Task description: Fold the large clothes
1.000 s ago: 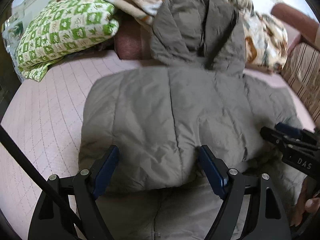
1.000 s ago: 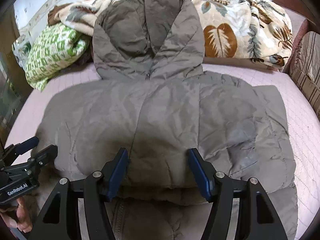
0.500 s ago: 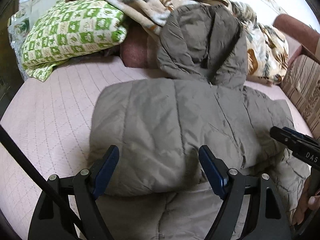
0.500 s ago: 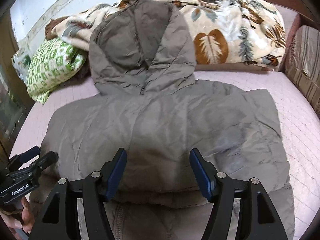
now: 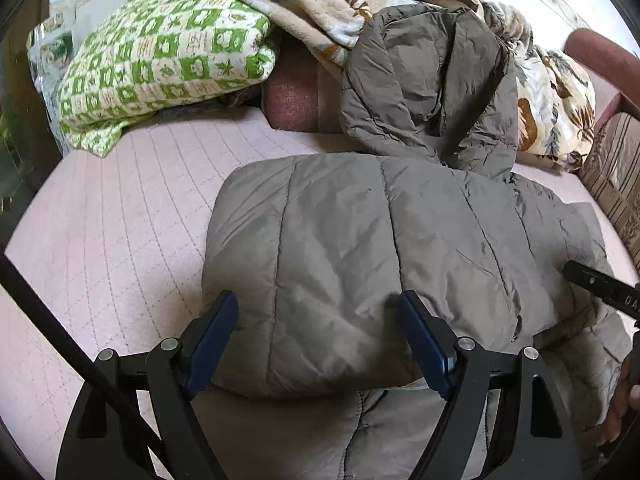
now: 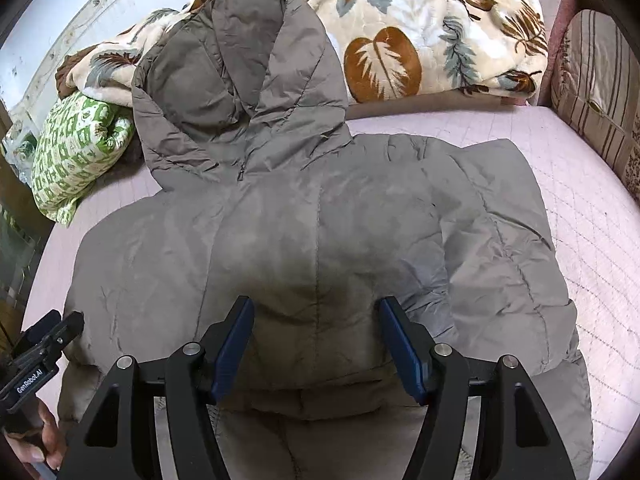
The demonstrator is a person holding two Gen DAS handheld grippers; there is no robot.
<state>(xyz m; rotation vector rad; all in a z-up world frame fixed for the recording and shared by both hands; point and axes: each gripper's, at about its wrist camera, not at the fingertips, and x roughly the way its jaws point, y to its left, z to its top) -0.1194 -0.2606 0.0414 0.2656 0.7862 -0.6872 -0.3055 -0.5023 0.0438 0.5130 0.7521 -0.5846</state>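
Handling: the jacket point(image 6: 320, 240) looks light, soft and puffy. I judge it will spring back after a fold, and the smooth shell may slide on itself, so a fold likely needs pressing down.

Where to hold: a thick doubled edge seems the best place, for example the folded near edge just in front of both grippers, or the hood point(image 6: 240, 92) at its rim. A single thin layer would probably slip out of the pads.

Look: grey-brown quilted shell with long stitched seams, many small wrinkles, and a zipper end visible below the hood.

Fold state: the lower part appears turned up over the body, and a sleeve seems folded in on the right side of the jacket. The hood is not yet folded.

Place: the jacket lies flat on the pink quilted mattress point(image 6: 580, 200). Its hood leans up on the leaf-pattern blanket point(image 6: 420, 40) beyond the jacket. The green patterned pillow point(image 5: 160, 64) is beyond the jacket to its left, apart from the body.

Left gripper point(image 5: 316, 340): jaws wide apart, over the near left corner of the jacket, clamping nothing.

Right gripper point(image 6: 316, 344): jaws apart, over the middle of the jacket's near edge, with nothing pinched between the pads.
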